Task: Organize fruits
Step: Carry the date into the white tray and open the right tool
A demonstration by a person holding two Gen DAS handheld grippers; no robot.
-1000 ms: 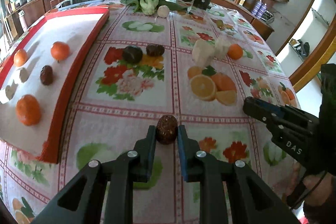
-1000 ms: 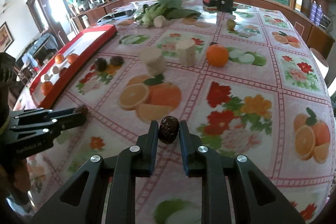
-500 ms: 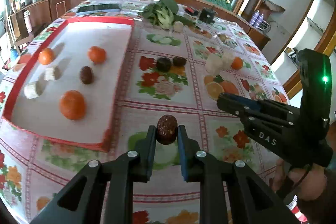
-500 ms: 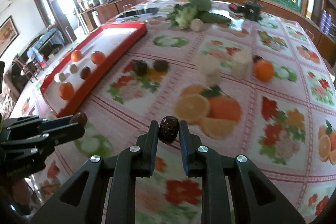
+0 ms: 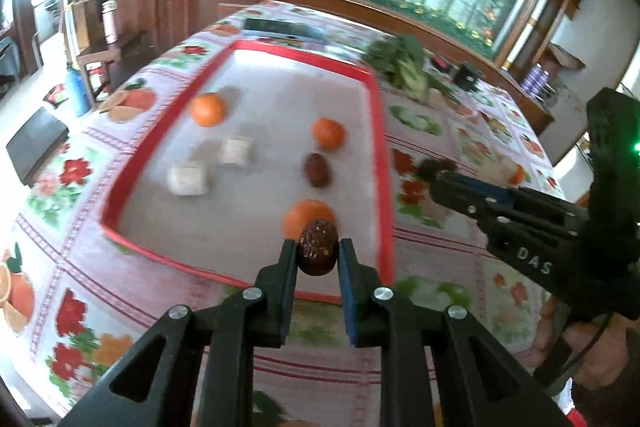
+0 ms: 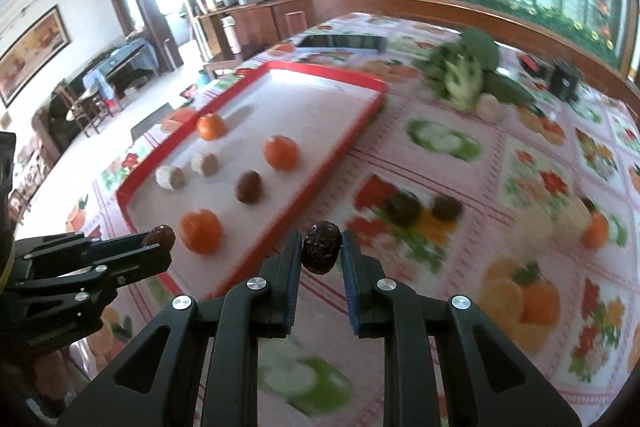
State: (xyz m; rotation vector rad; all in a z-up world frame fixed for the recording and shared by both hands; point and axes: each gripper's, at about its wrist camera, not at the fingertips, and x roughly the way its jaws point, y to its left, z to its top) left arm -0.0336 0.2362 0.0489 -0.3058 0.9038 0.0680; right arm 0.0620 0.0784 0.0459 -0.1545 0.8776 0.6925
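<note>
**Two dates carried at the tray**

Here each gripper is clamped on a date. The left gripper (image 5: 318, 254) pinches a brown date (image 5: 317, 251) between its fingertips, held above the near edge of the red tray (image 5: 380, 147). The right gripper (image 6: 321, 251) grasps a darker date (image 6: 322, 251), level with its tips, above the tablecloth (image 6: 460, 187), just beside the tray's long rim. From the left date, an orange (image 5: 302, 217) sits at 11 o'clock, touching in view; another date (image 5: 316, 169) lies at 12.

Each black plastic claw (image 5: 318, 257) has angular open-framed arms, silver screws and blue finger pads (image 5: 347, 283), one body lettered "DAS".
</note>
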